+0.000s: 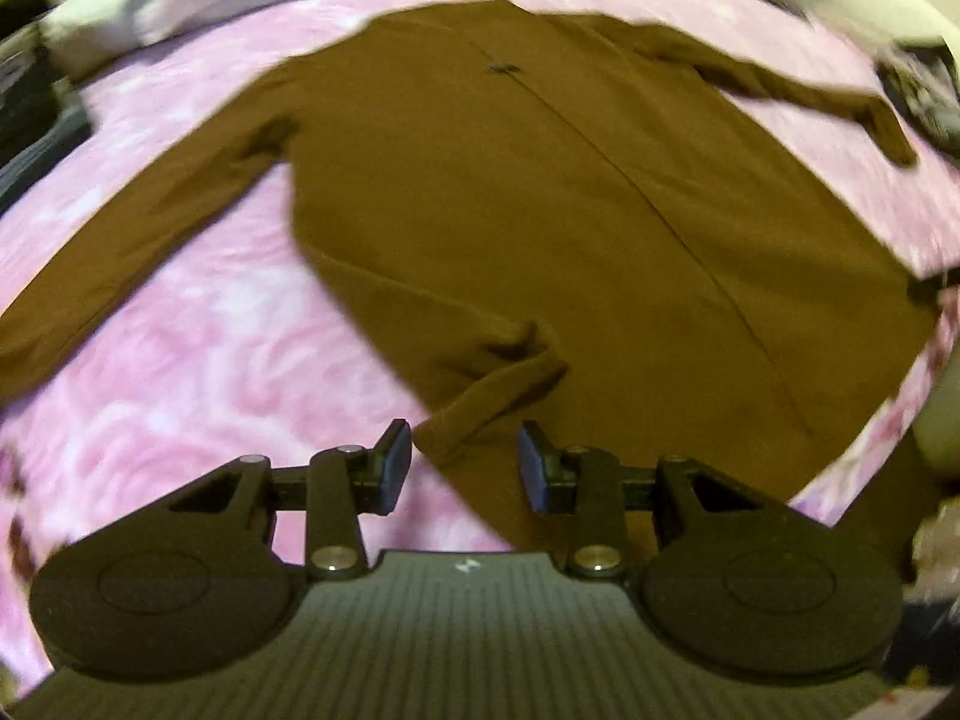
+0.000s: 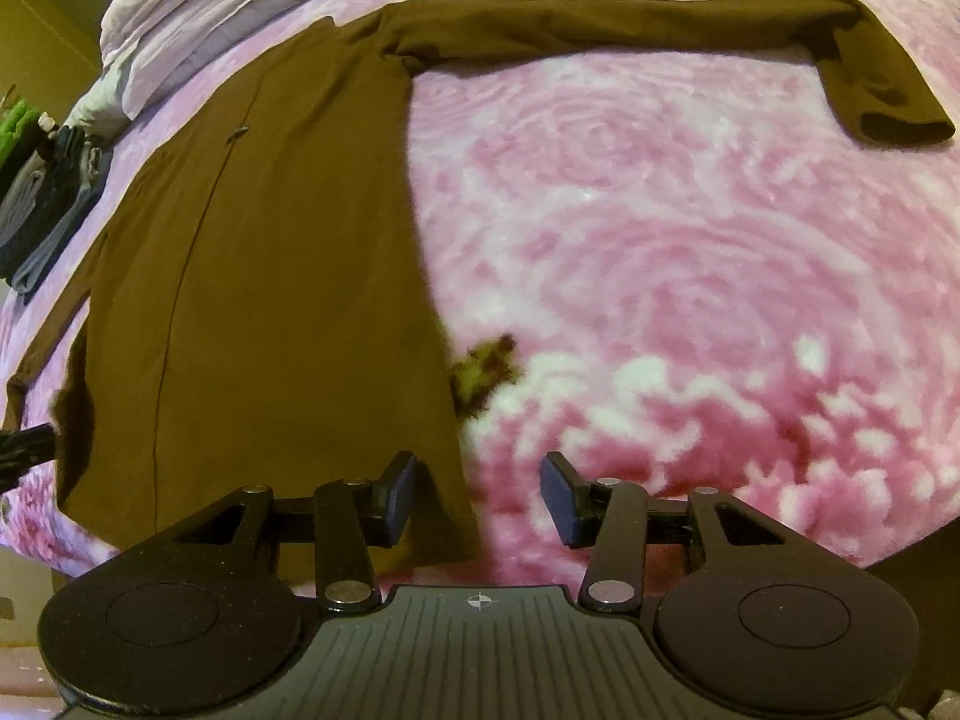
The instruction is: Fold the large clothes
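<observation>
Both tongs, left [image 1: 465, 462] and right [image 2: 479, 501], gape released over the brown garment's [image 1: 540, 210] hem edge.

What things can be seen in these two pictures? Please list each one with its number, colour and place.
shirt: one, brown, long sleeves, spread flat on the blanket; one hem corner is turned over near the left gripper.
blanket: one, pink and white with a swirl pattern, under the shirt.
sheet: one, pale lilac, bunched at the far edge of the blanket.
clothes pile: one stack, grey and dark blue, on the far left side in the right wrist view.
green thing: one, bright green, behind the pile; too small to identify.
left gripper: one, black with blue pads, open, over the folded hem corner.
right gripper: one, black with blue pads, open, at the shirt's near right hem corner.
</observation>
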